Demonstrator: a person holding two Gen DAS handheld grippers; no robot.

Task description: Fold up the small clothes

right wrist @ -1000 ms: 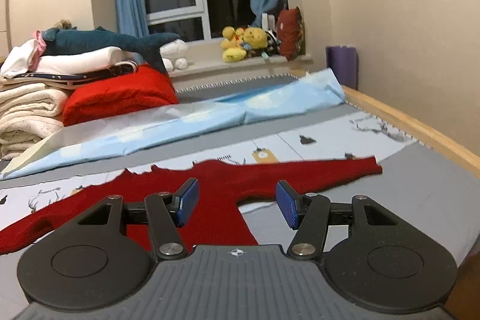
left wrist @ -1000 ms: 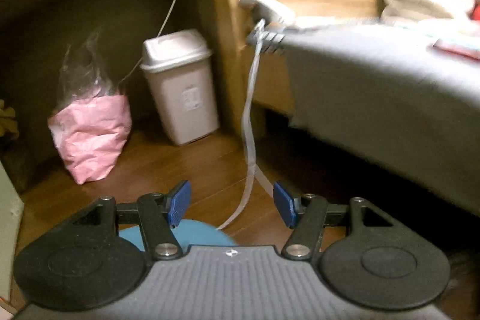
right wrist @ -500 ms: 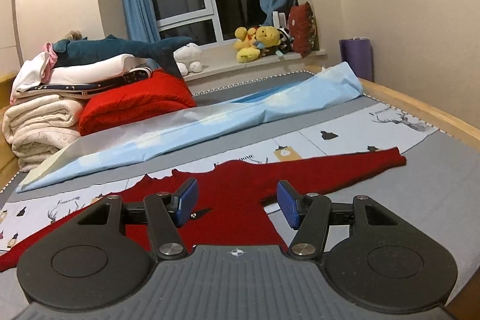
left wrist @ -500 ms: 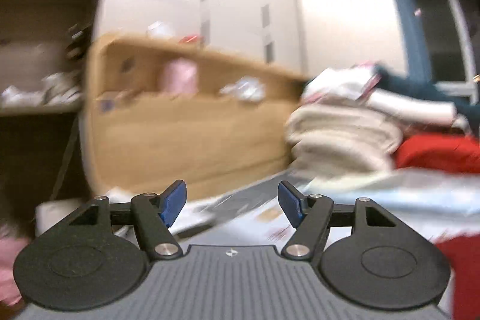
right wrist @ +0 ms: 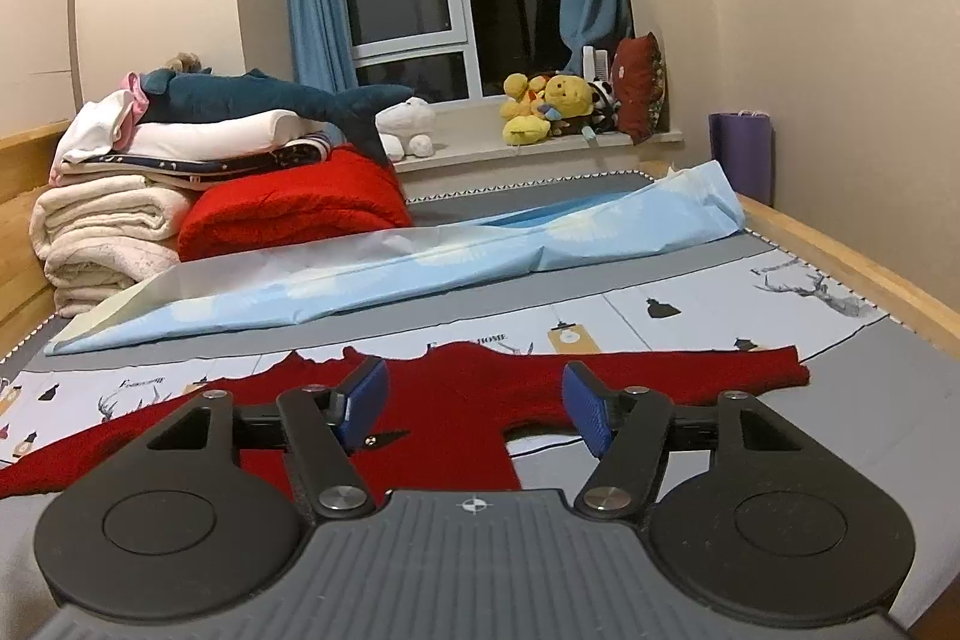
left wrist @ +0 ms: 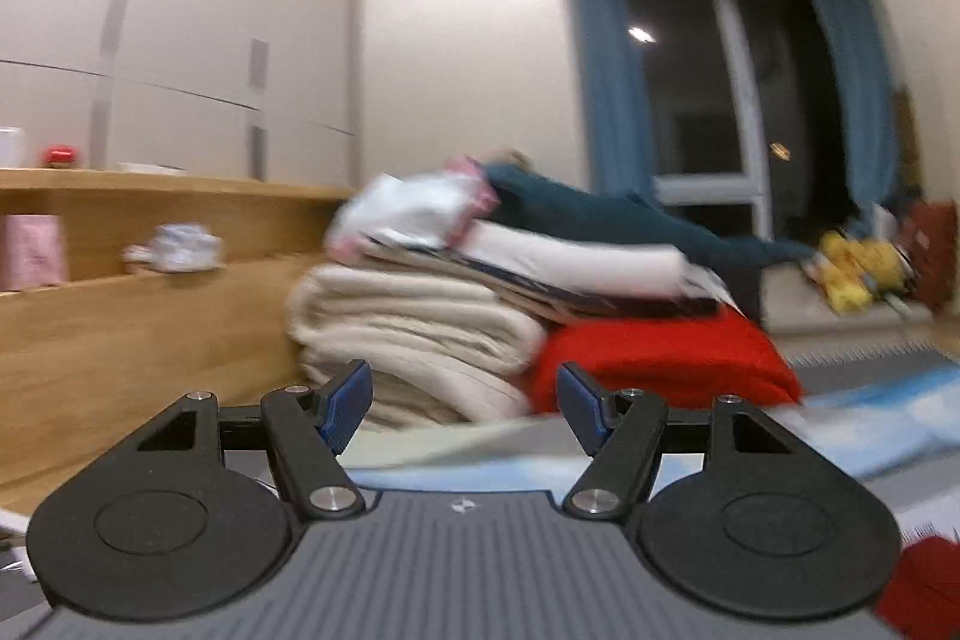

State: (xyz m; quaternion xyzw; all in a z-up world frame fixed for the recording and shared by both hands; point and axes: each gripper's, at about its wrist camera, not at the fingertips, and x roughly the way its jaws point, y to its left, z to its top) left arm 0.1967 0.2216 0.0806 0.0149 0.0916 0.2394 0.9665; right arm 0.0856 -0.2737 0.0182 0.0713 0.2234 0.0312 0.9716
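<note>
A small dark red knit sweater lies flat on the bed with both sleeves spread out to left and right. My right gripper is open and empty, held low above the sweater's body. My left gripper is open and empty, pointing at the stack of folded bedding; only a corner of the red sweater shows at the lower right of the left wrist view, which is blurred.
Folded cream blankets, a red quilt and a blue shark plush are stacked at the bed's head. A light blue sheet lies across the bed beyond the sweater. Wooden bed rails run along the right and left sides.
My left gripper has swung up from the floor beside the bed to face the bedding stack. My right gripper has moved slightly left over the sweater. Both stay open.
</note>
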